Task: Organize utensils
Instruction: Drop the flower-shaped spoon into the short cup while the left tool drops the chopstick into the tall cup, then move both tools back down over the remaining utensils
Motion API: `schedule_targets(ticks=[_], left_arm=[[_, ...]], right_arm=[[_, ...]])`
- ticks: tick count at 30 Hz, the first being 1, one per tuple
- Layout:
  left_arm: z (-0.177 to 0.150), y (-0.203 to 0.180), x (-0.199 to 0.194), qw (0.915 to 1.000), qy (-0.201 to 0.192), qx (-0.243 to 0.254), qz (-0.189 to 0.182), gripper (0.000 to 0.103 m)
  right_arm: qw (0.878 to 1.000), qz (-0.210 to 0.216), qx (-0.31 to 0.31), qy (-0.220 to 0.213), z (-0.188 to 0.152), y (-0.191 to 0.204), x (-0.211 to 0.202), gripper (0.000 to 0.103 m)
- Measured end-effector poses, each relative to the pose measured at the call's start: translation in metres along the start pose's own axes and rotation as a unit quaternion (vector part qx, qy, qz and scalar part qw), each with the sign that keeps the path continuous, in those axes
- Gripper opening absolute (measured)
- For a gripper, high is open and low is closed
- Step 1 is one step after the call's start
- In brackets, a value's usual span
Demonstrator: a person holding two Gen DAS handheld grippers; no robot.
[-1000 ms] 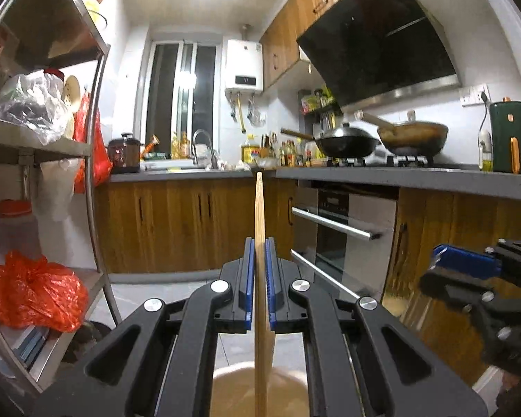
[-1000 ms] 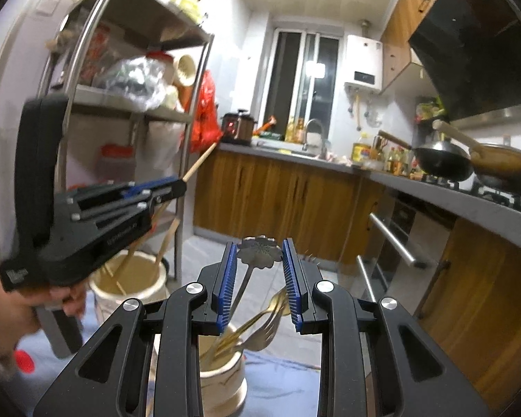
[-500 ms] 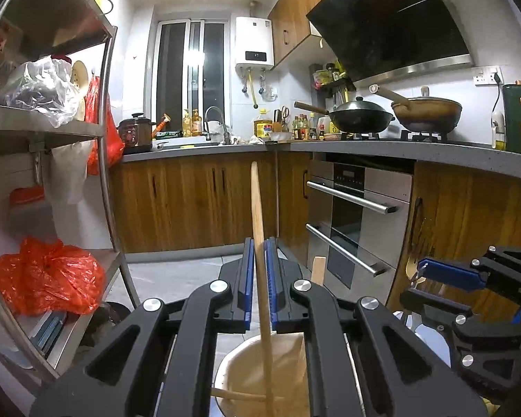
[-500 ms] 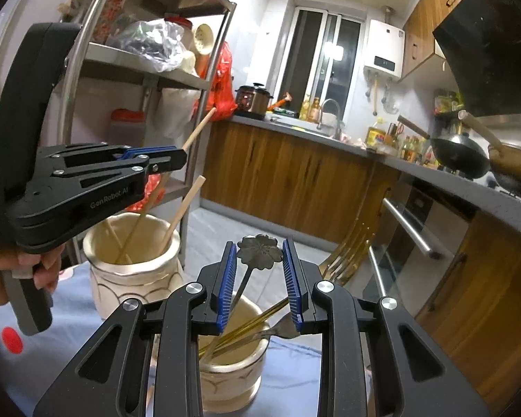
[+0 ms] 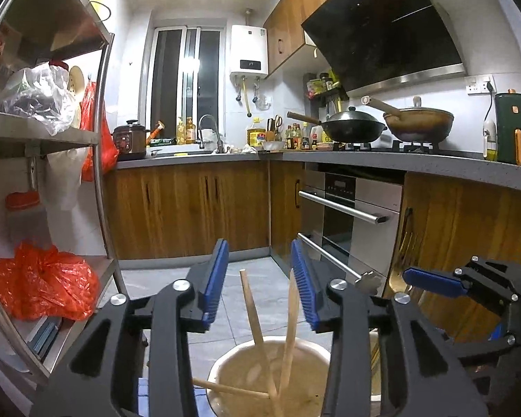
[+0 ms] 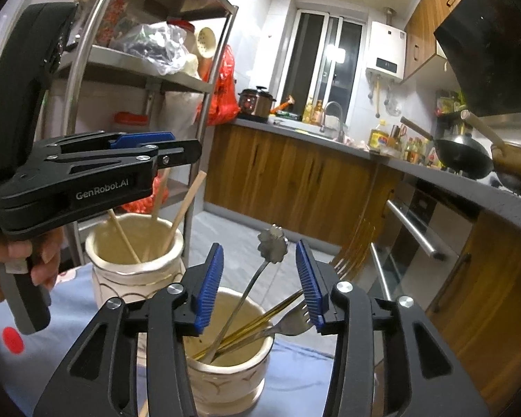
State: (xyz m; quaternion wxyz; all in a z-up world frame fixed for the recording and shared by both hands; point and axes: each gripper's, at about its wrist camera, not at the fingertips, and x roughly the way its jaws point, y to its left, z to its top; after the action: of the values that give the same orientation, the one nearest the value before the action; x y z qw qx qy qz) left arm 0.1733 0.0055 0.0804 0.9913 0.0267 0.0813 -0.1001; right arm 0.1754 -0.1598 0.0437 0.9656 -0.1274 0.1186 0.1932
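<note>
Chopsticks [image 5: 251, 309]: pale matt wood. Jars [image 6: 135, 243]: glazed glossy ceramic, cream w/ gold lines. Spoon [image 6: 253, 285] & forks [image 6: 288, 323]: shiny metal, some gold-toned. Gripper pads [image 6: 208, 288]: ribbed blue rubber-like, on matt black plastic. Shelf rack [image 5: 104, 160]: brushed steel. Cabinets [image 5: 191, 208]: smooth wood grain.

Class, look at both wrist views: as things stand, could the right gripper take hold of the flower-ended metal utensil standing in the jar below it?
Probably yes. The right gripper has just been opening, and the flower-ended utensil stands free between its pads, untouched, leaning in the jar.
</note>
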Motion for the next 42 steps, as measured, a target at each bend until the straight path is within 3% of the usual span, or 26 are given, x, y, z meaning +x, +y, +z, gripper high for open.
schedule_targets(ticks=[4, 7, 9, 12, 19, 30, 42], left_arm=[[0.006, -0.001, -0.008, 1.0000, -0.002, 0.006, 0.005, 0.044], [0.012, -0.001, -0.024, 0.9999, -0.009, 0.004, 0.013, 0.060], [0.014, 0.000, -0.036, 0.9997, -0.016, 0.000, 0.018, 0.078], [0.016, 0.000, -0.057, 0.9989, -0.030, -0.013, 0.033, 0.098], [0.005, -0.007, -0.095, 0.9989, -0.009, -0.033, 0.034, 0.098], [-0.044, -0.037, -0.134, 0.9970, 0.069, -0.026, 0.021, 0.098], [-0.102, -0.039, -0.125, 0.9879, 0.149, -0.040, 0.015, 0.098]], right_arm=[[1.000, -0.006, 0.020, -0.021, 0.001, -0.012, -0.018, 0.066], [0.999, -0.016, 0.031, -0.028, -0.001, -0.021, -0.036, 0.081], [0.999, -0.026, 0.039, -0.027, -0.004, -0.027, -0.045, 0.092], [0.997, -0.040, 0.060, -0.019, -0.010, -0.037, -0.060, 0.098], [0.993, -0.054, 0.107, 0.001, -0.034, -0.049, -0.095, 0.098], [0.986, -0.056, 0.152, 0.043, -0.072, -0.049, -0.126, 0.098], [0.973, -0.057, 0.179, 0.134, -0.112, -0.040, -0.122, 0.098]])
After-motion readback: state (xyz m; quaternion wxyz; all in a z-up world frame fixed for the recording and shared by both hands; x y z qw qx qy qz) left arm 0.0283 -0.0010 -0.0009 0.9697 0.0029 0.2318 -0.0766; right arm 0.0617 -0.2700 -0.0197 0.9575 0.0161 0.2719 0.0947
